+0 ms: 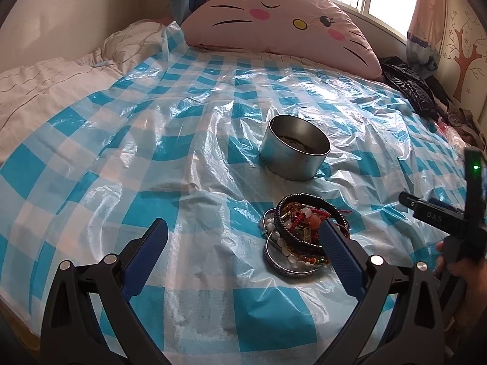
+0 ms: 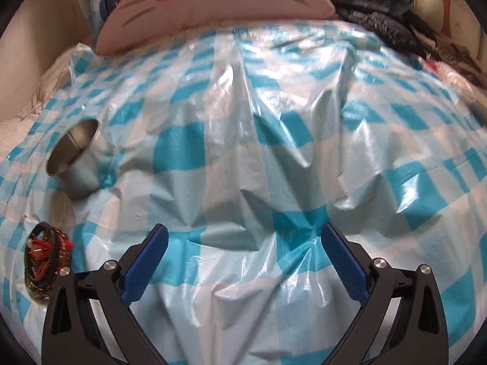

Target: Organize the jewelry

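A pile of jewelry, with black bands, white beads and red cords, lies in a shallow metal lid on the checked sheet. A round metal tin stands open behind it, with something dark inside. My left gripper is open and empty, its right finger just in front of the pile. My right gripper is open and empty over bare sheet. In the right wrist view the tin and the jewelry pile are far to the left.
A blue and white checked plastic sheet covers the bed. A pink cat-face pillow lies at the head. Dark clothes are heaped at the right. White bedding is bunched at the left. The other gripper's body shows at the right edge.
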Demonstrator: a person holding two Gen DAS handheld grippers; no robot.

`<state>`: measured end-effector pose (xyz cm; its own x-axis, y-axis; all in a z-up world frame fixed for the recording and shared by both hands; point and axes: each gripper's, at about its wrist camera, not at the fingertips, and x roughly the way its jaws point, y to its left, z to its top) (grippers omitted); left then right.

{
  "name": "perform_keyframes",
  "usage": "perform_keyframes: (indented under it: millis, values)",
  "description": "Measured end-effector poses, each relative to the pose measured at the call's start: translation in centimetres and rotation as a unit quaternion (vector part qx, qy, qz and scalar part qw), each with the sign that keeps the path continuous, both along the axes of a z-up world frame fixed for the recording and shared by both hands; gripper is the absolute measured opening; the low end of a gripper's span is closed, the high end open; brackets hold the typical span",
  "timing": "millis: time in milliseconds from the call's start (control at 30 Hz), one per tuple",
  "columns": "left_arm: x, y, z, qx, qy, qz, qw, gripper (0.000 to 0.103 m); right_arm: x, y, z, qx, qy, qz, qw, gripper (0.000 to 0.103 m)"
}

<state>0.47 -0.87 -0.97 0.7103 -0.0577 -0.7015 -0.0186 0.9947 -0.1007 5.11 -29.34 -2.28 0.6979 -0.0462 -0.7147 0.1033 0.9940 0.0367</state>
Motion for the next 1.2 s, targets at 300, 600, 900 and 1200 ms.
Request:
perform_keyframes:
  millis: [300,600,900,1200]
  values:
    - [-0.3,0.4,0.3,0.000,0.003,0.006,1.0000,0.095,-8.6,4.4,4.6,0.096,-0.041,0.010,0.994,0.096]
    - [-1.2,0.7,0.8,0.040,0.008,0.013,0.9991,0.095,-9.9,5.8,2.8,0.069,-0.024,-0.030,0.997,0.096]
    - [-1.4,0.7,0.8,0.041,0.003,0.016,0.9990,0.095,-9.4,8.1,3.5,0.007,-0.028,-0.023,0.999,0.096]
    - [-1.4,0.7,0.7,0.048,0.004,0.016,0.9987,0.095,-8.2,9.9,3.9,0.001,-0.046,-0.017,0.999,0.096]
